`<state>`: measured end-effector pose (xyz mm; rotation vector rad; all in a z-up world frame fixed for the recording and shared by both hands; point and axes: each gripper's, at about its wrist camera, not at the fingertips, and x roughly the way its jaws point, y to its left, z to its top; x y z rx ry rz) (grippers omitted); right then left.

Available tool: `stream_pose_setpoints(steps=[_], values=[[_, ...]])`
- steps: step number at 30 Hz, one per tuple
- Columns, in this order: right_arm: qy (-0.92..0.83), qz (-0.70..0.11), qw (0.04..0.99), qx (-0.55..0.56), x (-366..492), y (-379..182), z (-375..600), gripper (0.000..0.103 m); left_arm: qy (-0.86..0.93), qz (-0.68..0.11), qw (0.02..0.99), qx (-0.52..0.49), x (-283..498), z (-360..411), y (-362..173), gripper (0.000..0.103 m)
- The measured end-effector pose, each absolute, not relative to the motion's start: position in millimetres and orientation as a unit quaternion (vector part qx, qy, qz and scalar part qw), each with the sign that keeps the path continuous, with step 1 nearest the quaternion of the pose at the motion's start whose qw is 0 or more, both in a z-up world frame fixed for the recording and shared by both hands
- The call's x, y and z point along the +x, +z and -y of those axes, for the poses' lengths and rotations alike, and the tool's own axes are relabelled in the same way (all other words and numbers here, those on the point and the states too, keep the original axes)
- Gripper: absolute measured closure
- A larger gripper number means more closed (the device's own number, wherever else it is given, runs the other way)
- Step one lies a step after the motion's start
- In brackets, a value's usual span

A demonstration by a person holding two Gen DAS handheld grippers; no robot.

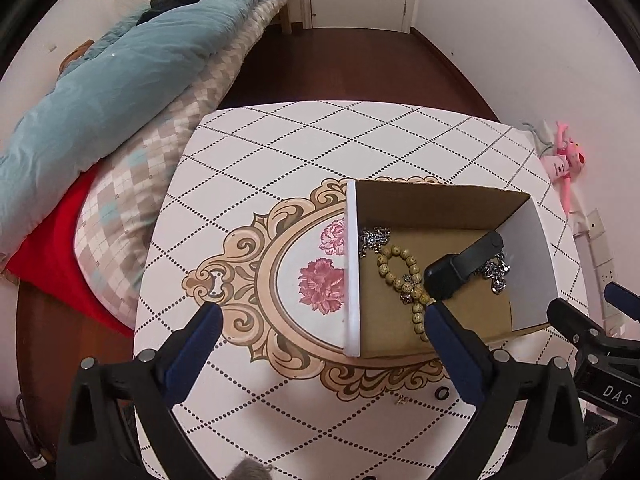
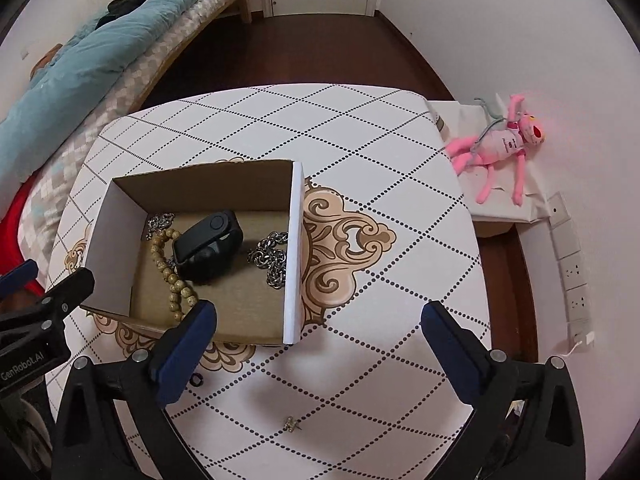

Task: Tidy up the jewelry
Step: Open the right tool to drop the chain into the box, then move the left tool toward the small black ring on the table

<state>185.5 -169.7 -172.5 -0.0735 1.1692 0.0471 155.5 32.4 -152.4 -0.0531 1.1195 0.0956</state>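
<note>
Presently: small ring (image 2: 197, 380) and earring (image 2: 291, 424) loose on bench (image 2: 360, 128), near right claw (image 2: 318, 334); both claws spread, empty. Light, hard, slippery; likely pinch across edges. Box (image 2: 294, 248) just ahead.

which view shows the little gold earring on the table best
The right wrist view: the small gold earring lies in open sight on the table, between the spread fingers. In the left wrist view it is only a faint speck beside the dark ring.
</note>
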Motion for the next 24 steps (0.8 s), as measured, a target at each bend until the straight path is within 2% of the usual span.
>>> stream_pose_setpoints(steps=[24], values=[[0.013, -0.428, 0.903, -0.017, 82, -56, 183, 0.000, 0.039, -0.439, 0.897, -0.020, 59, -12, -47, 0.000]])
